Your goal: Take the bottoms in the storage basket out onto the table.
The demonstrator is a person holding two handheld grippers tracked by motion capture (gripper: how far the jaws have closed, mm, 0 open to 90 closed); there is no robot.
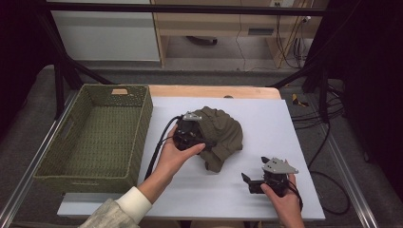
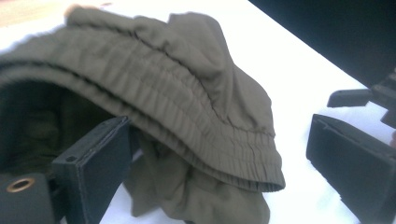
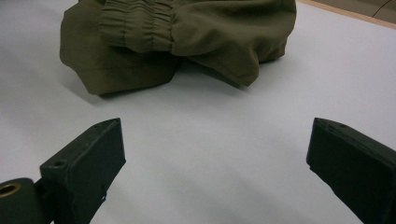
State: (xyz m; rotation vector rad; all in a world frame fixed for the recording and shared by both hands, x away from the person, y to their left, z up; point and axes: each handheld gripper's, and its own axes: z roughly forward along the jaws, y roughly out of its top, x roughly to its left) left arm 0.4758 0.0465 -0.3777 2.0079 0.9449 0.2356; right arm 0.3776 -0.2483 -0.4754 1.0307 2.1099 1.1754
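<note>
Woven green wicker makes up the basket at the left end of the bench, a deep rectangular one with a handle slot in its far wall, its right wall running along the edge of the white sheet that covers the benchtop. Next to it, the person's left forearm, in a pale sleeve, rises from the bottom edge and slants up and to the right; the left hand wraps the body of the left gripper, which points rightwards into the near left side of the olive-green garment. In the left gripper view its jaws stand wide open and press on nothing: one sits under the lifted, gathered elastic band of the garment, the other is out over bare white sheet, so the cloth lies loosely between them. A black cable loops from this gripper down past the basket's corner. The garment lies crumpled in a heap near the middle of the sheet, well apart from the basket. Further right and nearer the person, the right hand holds the right gripper low over the sheet, pointing left, a grey three-cornered plate on top. Its jaws are spread wide with only bare sheet between them, and the garment lies ahead of them, apart.
</note>
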